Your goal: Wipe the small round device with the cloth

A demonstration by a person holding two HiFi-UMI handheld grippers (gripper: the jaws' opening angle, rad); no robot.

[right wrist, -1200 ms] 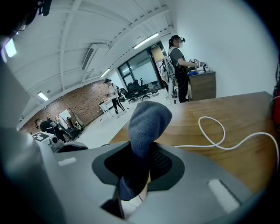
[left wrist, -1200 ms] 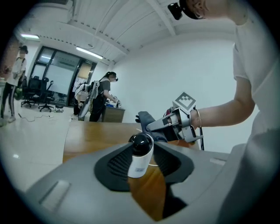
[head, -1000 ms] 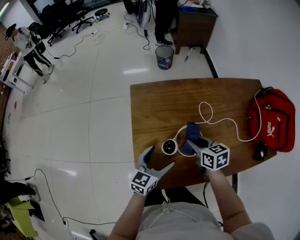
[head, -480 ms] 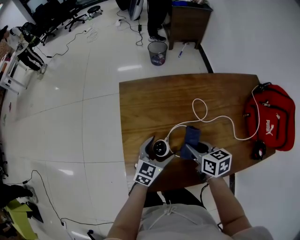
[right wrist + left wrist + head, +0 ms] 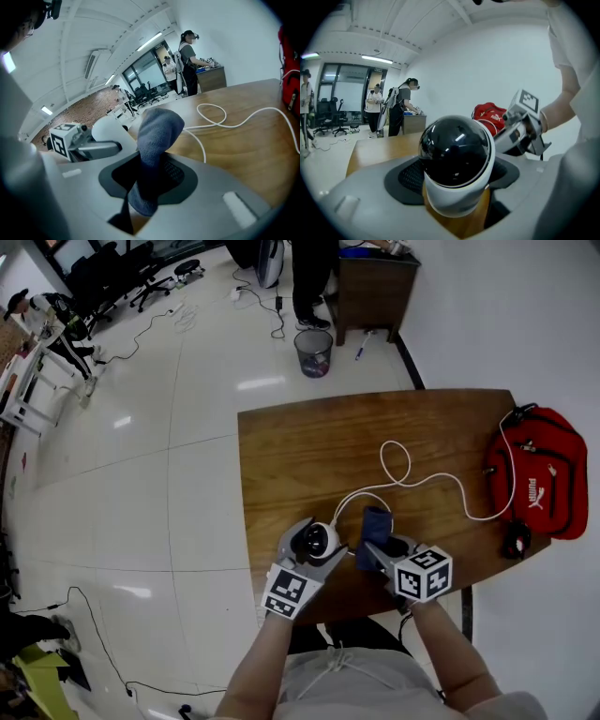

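Note:
The small round device, a white ball with a black face, stands near the wooden table's front edge. My left gripper has just been closing its jaws, and both pads now press the device's white sides. A blue-grey cloth sticks up from my right gripper, which is shut on it just right of the device. In the right gripper view the cloth stands pinched between the pads. A white cable runs from the device across the table.
A red bag lies at the table's right end, with a small black object in front of it. Beyond the table are a bin, a dark cabinet and a person's legs.
My left gripper came forward from the table's front edge and took the device between its jaws. The right gripper shifted slightly left with the cloth.

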